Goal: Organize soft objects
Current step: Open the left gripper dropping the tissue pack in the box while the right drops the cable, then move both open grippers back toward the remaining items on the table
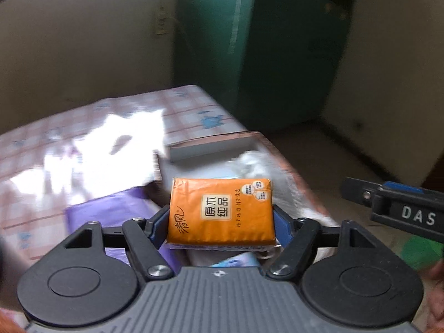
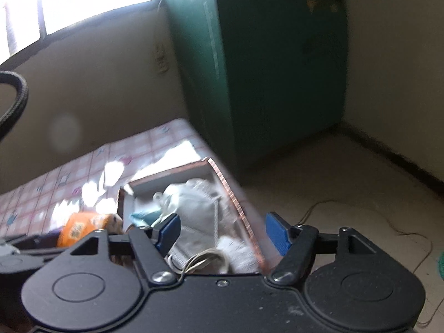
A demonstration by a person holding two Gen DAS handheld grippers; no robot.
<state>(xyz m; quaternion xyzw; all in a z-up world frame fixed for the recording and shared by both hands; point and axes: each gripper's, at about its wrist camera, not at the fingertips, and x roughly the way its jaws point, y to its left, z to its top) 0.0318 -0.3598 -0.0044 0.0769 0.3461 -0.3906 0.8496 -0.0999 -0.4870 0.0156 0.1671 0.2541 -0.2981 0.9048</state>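
Left wrist view: ribbed grey housing and two black disc-shaped pivots fill the bottom edge. My left gripper [image 1: 221,223] is closed about halfway, its blue-padded fingers [image 1: 283,229] pressing both short sides of an orange tissue pack [image 1: 221,211]. This pack is a soft, glossy, rectangular pillow with crimped ends; its printed face points up and its long axis runs left to right, across the fingers. It is held above an open cardboard box [image 1: 236,138] containing crumpled white soft items [image 1: 255,163]. A purple packet [image 1: 111,213] lies lower left. The box sits on a checked pink tablecloth [image 1: 55,144] with a slick, glaring surface. My right gripper's black body [image 1: 402,211] enters at right.

Right wrist view: matte black housing lies nearest. My right gripper [image 2: 222,231] is spread wide and holds nothing; its blue ridged pads [image 2: 277,233] straddle the box's copper-coloured corrugated rim [image 2: 236,199]. White cloth [image 2: 199,208] and a coiled pale cable [image 2: 205,260] lie inside. The tissue pack [image 2: 76,229] appears at left, blurred.
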